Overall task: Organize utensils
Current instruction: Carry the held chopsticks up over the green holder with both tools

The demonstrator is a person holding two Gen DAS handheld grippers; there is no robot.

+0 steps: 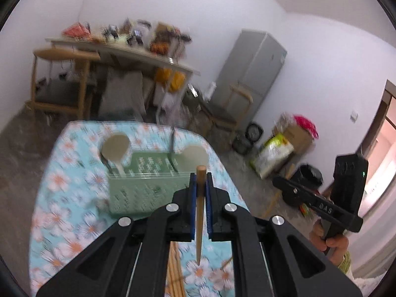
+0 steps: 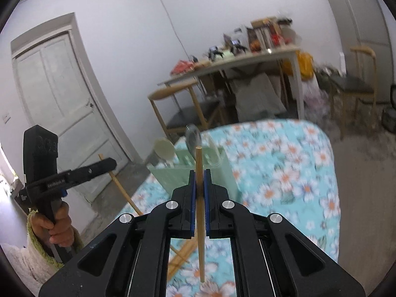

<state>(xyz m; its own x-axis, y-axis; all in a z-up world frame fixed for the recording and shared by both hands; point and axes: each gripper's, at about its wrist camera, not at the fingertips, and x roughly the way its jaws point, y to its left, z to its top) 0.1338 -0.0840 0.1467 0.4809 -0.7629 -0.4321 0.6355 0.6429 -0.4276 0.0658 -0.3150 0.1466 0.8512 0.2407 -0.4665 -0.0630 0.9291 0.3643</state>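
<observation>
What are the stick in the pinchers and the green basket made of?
The thin tan chopstick looks like bare wood or bamboo: matte, pale brown, tapering. The pale green slotted utensil basket looks like moulded plastic: even colour, rows of cut-out slots. Blur leaves both unsure.

Beyond the tongs: cluttered long white worktop (image 1: 138,54) against the white wall, wooden chair with dark seat (image 1: 59,84) beside it. Tall grey refrigerator (image 1: 250,74) right of it; white panelled door (image 2: 61,104) far left.
</observation>
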